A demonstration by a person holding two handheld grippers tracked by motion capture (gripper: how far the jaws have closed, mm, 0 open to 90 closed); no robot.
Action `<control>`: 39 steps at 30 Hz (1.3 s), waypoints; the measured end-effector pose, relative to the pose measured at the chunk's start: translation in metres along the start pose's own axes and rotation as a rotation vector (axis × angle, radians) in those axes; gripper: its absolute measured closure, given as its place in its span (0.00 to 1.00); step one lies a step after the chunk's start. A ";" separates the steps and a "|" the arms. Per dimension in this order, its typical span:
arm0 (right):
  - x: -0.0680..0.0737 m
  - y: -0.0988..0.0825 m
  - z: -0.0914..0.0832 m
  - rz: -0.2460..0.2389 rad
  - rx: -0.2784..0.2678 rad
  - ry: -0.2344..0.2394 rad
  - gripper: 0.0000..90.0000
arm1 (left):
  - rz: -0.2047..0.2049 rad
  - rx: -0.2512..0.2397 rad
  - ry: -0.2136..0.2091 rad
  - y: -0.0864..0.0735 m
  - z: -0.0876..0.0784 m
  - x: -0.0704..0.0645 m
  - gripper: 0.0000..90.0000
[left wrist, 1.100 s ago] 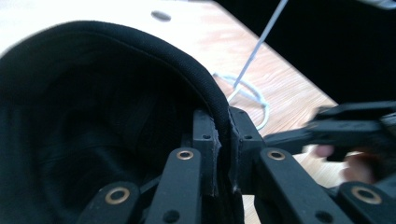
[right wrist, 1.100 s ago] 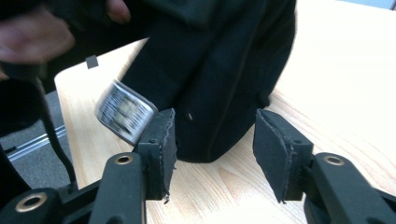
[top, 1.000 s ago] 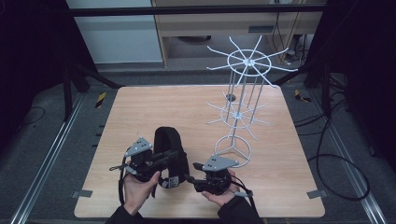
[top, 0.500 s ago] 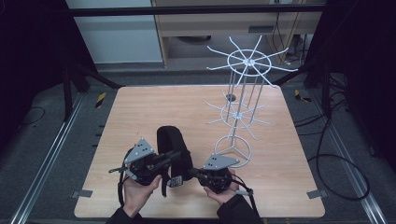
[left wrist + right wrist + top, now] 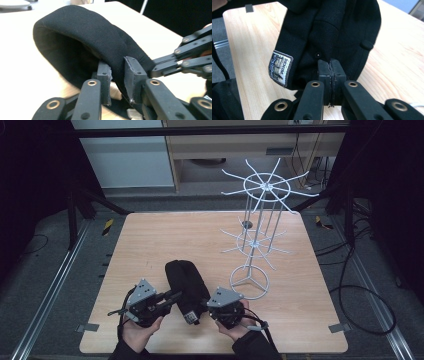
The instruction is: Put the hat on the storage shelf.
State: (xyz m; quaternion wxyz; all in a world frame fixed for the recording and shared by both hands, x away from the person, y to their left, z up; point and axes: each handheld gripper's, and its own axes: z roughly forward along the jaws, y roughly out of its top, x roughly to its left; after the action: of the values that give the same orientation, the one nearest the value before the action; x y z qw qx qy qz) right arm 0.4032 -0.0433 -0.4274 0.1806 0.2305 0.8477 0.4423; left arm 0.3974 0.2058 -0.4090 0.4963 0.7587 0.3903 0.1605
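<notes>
The black cap [image 5: 186, 282] lies low in the middle of the frame on the wooden bench [image 5: 165, 240], between my two tongs, a woven label [image 5: 280, 68] sewn to its edge. My right tongs [image 5: 331, 68] are pressed together on the cap's fabric beside that label, and my left tongs [image 5: 117, 75] straddle its rim, their jaws just eased apart with the cloth between them. The white wire rack [image 5: 257, 227] stands empty-armed at right centre.
</notes>
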 end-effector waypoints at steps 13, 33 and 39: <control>0.028 0.027 0.041 -0.010 -0.003 0.052 0.99 | -0.042 0.077 0.197 -0.036 -0.017 0.044 0.65; 0.047 0.032 0.066 0.027 -0.024 0.060 0.73 | -0.148 0.005 0.315 -0.039 -0.039 0.077 0.51; 0.007 0.014 0.022 0.114 -0.073 -0.045 0.63 | -0.122 0.009 0.295 -0.028 -0.032 0.071 0.51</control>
State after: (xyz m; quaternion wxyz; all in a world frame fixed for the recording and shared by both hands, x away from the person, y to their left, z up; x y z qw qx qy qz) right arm 0.4117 -0.0175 -0.4282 0.1827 0.2815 0.8123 0.4771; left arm 0.4112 0.2852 -0.4289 0.4390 0.7040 0.5049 0.2383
